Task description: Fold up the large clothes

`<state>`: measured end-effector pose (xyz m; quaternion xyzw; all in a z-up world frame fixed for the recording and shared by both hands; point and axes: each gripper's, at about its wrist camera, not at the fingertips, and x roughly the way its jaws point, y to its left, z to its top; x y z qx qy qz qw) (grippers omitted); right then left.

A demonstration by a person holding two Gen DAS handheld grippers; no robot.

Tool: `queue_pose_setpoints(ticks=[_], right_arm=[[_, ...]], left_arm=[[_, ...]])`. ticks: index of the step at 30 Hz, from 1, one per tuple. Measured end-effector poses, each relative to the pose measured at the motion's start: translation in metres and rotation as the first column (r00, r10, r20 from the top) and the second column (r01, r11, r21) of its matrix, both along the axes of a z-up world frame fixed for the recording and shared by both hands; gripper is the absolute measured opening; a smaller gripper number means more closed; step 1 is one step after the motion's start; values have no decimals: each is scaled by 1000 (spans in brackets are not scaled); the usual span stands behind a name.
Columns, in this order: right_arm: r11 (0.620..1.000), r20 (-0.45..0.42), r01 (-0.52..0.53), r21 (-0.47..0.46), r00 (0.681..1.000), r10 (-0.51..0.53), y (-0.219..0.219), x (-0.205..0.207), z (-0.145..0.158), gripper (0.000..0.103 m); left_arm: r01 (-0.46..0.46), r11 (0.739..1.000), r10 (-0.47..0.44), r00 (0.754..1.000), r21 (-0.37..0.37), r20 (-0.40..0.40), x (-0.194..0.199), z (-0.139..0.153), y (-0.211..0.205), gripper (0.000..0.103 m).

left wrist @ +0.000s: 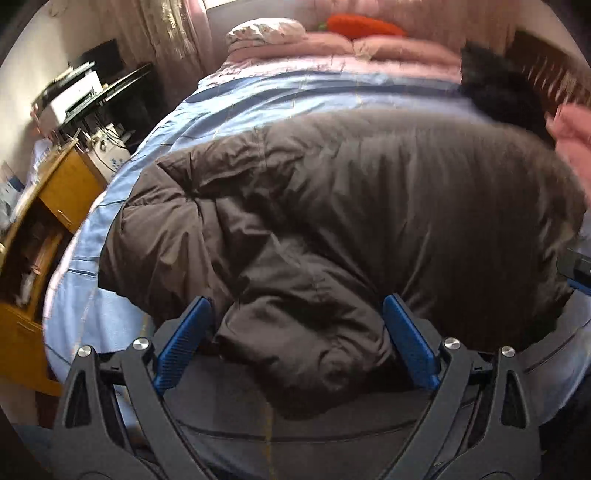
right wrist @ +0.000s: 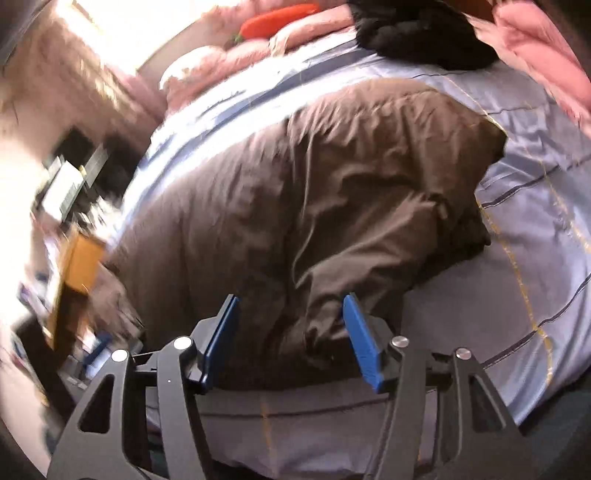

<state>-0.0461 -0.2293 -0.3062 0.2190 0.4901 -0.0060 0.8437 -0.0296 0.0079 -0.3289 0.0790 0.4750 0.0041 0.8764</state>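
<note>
A large brown padded coat (left wrist: 351,206) lies spread on the bed (left wrist: 236,99), over a blue striped sheet (right wrist: 524,206), its near hem reaching the bed's 6 o'clock edge. It looks partly gathered: in the left wrist view a puffy section, perhaps a sleeve, is doubled over the body toward 7 o'clock, and the far corner at 1 o'clock in the right wrist view still lies flat.

The left tool (left wrist: 297,306) has its fingers spread wide apart, one blue pad on each side of a bulging fold at the near hem. The fabric sits between them but is not pinched. The right tool (right wrist: 290,301) is also apart, straddling another hump of the hem; whether its pads touch the cloth cannot be told through the blur.

Judged from this, the step in hand is taking hold of the near edge with both tools, ahead of a fold away from the person, toward 12 o'clock. The next move calls for each tool to close firmly on enough thickness, since the slick padded shell is likely to slip, then lift together and carry the hem over evenly.

A black furry item (right wrist: 421,33), pink bedding (left wrist: 369,51) and an orange cushion (left wrist: 364,24) lie at 12 to 1 o'clock, near where the fold may land. A wooden cabinet (left wrist: 55,192) stands at 9 o'clock.
</note>
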Motion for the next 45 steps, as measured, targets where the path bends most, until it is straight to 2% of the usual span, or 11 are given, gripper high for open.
queue_pose_setpoints(ticks=[5, 9, 16, 20, 23, 25, 30, 33, 37, 42, 45], right_arm=[[998, -163, 55, 27, 985, -50, -11, 26, -58, 62], [999, -151, 19, -51, 988, -26, -2, 40, -66, 71], [996, -92, 24, -88, 995, -32, 1, 30, -58, 69], [988, 26, 99, -114, 995, -97, -7, 6, -20, 69], [980, 165, 82, -180, 985, -52, 3, 9, 3, 69], [985, 185, 19, -173, 983, 13, 13, 28, 4, 69], [939, 57, -131, -317, 986, 157, 56, 63, -26, 78], [970, -19, -110, -216, 994, 109, 37, 79, -25, 77], [985, 139, -52, -165, 987, 75, 36, 73, 27, 65], [941, 15, -266, -210, 961, 275, 95, 105, 14, 65], [873, -50, -299, -386, 952, 304, 117, 116, -18, 70]], left_arm=[[-52, 998, 45, 988, -42, -150, 21, -35, 10, 101], [-23, 998, 30, 994, 66, -105, 24, -41, -7, 101], [-52, 999, 51, 997, -14, -53, 14, -26, -4, 97], [-21, 999, 17, 993, 29, 116, -8, 4, -8, 97], [4, 989, -8, 1000, 145, 30, -2, -23, -19, 97], [-23, 995, 26, 999, 101, -34, 4, -38, -11, 99], [-72, 997, 70, 991, -17, -111, 14, -46, 6, 101], [-77, 996, 73, 993, -46, -94, 12, -39, 9, 101], [-90, 994, 83, 991, -61, -102, 11, -35, 9, 101], [-91, 995, 87, 991, -39, -100, 17, -38, 19, 101], [-90, 995, 86, 991, -34, -99, 18, -43, 13, 101]])
